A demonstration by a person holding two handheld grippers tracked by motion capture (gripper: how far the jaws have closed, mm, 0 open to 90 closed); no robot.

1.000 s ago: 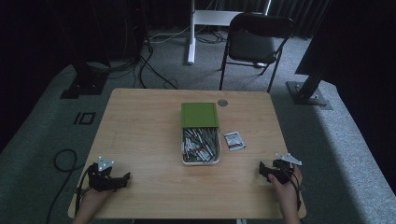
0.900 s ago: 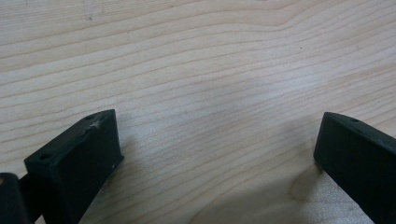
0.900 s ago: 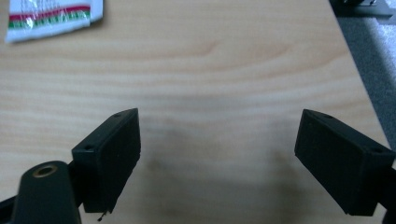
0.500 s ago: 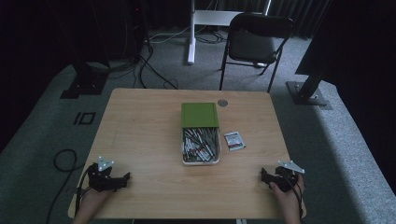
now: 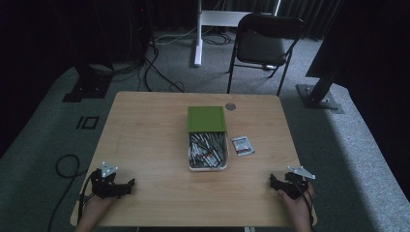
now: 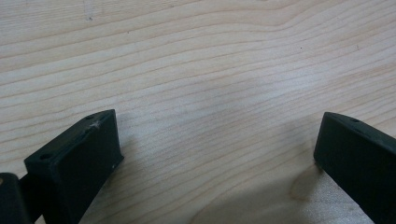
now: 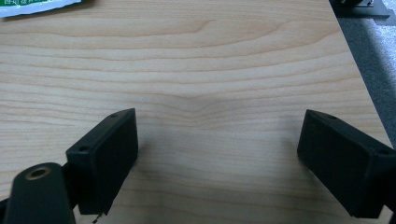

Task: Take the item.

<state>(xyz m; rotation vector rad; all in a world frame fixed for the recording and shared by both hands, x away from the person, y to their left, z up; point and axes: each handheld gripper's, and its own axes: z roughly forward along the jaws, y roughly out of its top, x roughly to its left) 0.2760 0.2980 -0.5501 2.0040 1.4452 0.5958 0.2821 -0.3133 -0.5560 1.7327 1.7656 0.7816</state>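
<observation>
The tray of pens (image 5: 207,151) lies mid-table, long axis running 12 to 6. Left gripper (image 5: 126,185) at 7 and right gripper (image 5: 272,182) at 5 rest spread, empty; right is slightly nearer.

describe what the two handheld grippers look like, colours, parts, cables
Both are black. The left gripper and right gripper each carry a grey three-cornered plate on top and trail a dark cable. Up close, each has two blocky black jaws with small screw holes; the left gripper's jaw has a pale scuff. The forearms look bare; no sleeve is visible.
</observation>
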